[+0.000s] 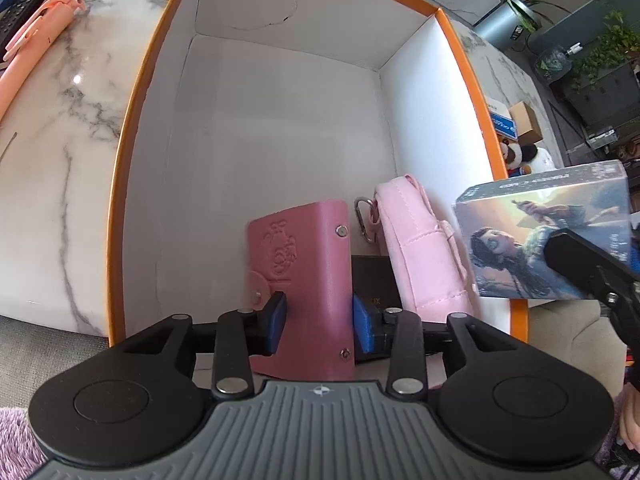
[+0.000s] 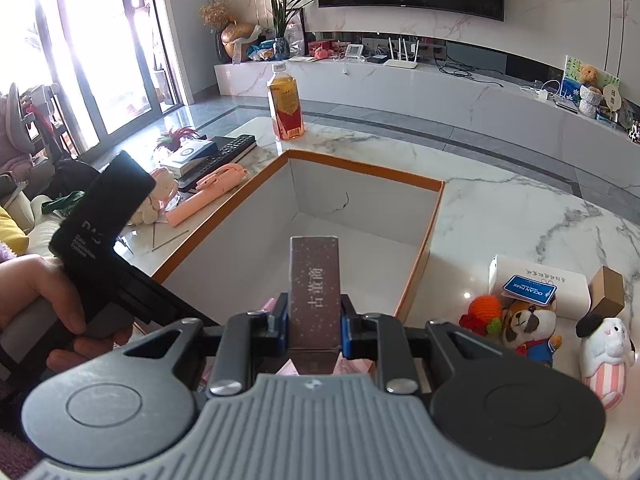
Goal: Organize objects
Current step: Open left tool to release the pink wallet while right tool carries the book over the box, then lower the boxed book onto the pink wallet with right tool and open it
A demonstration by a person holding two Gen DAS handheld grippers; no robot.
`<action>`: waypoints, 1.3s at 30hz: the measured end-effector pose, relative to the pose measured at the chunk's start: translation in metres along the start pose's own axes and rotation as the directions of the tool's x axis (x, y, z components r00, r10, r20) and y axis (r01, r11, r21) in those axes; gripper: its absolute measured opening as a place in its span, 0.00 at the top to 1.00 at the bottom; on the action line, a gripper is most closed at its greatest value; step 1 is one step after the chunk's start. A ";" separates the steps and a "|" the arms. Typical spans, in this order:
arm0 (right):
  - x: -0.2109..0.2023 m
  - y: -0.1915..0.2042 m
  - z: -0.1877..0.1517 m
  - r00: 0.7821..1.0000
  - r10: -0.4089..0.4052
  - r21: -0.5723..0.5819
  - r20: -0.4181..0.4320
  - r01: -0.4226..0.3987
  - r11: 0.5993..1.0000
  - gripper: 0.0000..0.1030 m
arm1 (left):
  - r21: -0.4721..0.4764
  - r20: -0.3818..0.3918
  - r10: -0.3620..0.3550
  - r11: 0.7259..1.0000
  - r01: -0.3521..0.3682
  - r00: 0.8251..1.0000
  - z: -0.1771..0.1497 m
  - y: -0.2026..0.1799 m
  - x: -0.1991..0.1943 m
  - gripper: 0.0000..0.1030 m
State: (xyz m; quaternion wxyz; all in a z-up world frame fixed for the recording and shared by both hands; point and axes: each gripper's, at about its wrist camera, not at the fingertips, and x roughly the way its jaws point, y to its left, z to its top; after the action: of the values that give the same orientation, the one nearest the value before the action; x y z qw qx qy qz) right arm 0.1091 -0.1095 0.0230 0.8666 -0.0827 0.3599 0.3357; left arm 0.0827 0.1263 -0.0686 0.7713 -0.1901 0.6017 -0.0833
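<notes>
My left fingers (image 1: 319, 322) stand parted on either side of the pink snap wallet (image 1: 303, 280), which stands on edge in the near corner of the orange-rimmed box (image 1: 120, 184). There is a clear gap on the left side; on the right the blue pad sits so near the wallet's spine that I cannot tell whether it touches, but I read this as let go, not pinched. The wallet stands against a dark box (image 1: 374, 286) and the quilted pink pouch (image 1: 420, 252), which I think keeps it upright and leaves the far floor of the box free for more things.

My right fingers (image 2: 314, 326) are clenched on the narrow edge of a printed game box (image 2: 315, 286), carried upright over the near rim of the orange-rimmed box (image 2: 416, 284). Held by its thin side it can slide in beside the pouch, on edge like the rest.

On the marble desk (image 2: 500, 200), to the right of the box, the plush dog (image 2: 530, 326), the plush rabbit (image 2: 606, 354) and the white tissue pack (image 2: 560, 292) are not yet packed, so I judge the sorting partly done.
</notes>
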 end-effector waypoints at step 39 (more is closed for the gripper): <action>0.176 0.059 0.036 0.738 0.407 -0.016 -0.539 -0.492 0.871 0.72 | 0.011 0.226 0.076 0.997 -0.080 0.971 0.009 0.062 -0.059 0.67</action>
State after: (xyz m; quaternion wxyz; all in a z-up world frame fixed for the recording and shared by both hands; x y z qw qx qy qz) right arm 0.1823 0.0412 -0.0645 0.6200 -0.1487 0.5615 0.5274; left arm 0.0698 0.2064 -0.0380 0.8390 -0.1668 0.5166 -0.0369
